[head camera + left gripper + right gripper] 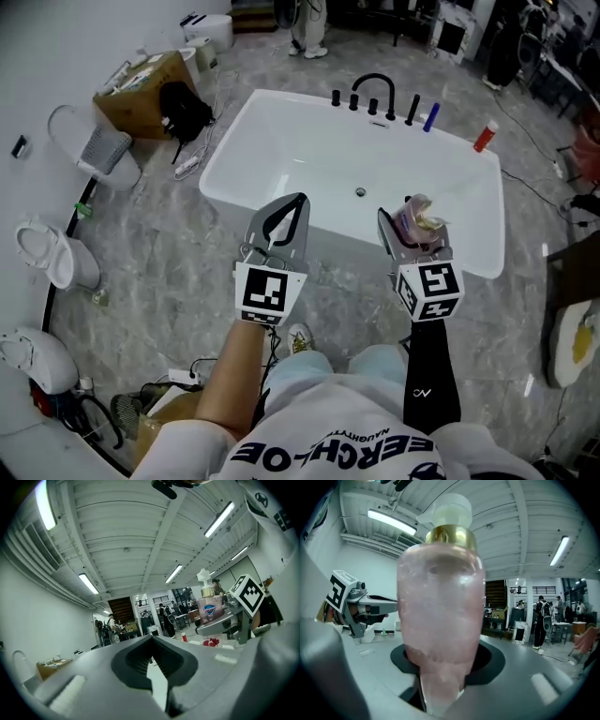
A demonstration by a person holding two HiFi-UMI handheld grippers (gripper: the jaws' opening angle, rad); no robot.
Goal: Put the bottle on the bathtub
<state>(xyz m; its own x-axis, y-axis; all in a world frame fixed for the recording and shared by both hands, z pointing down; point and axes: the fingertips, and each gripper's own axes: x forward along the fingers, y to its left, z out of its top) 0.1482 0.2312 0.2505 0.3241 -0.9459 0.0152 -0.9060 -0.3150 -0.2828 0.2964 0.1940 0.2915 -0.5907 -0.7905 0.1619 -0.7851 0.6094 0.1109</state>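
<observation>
**Fingers (543,677) of the right gripper (403,225) pinching a pump bottle (440,611), held at the bathtub's near side**

Right gripper: fingers clamped on the lower end of the bottle. The body is pink and translucent, with a gold collar and a white pump. Its long axis runs along the fingers, and the pump end points away from the person and upward.

Left gripper (295,202): fingers pressed together with nothing between them. It is held level with the right gripper, just beside it and apart from it.

Bathtub (234,141): white and freestanding on a grey marbled floor, with its long side across the person's front. From above, both grippers overlap its near rim. How high the bottle hangs over that rim cannot be told.

On the far rim: a black faucet (373,89), a blue item (430,118) and a red bottle (484,137) at the right corner.

Elsewhere: a toilet (47,253) and a cardboard box (141,89), both well off to the left.

Assessment: the bottle is already carried, and the right hand alone has it. The near rim lies directly below and ahead of those fingers, making it the closest landing place. Since the grip is on the base end, the bottle likely needs bringing upright and setting squarely on the narrow rim, or it could tip into the basin.
</observation>
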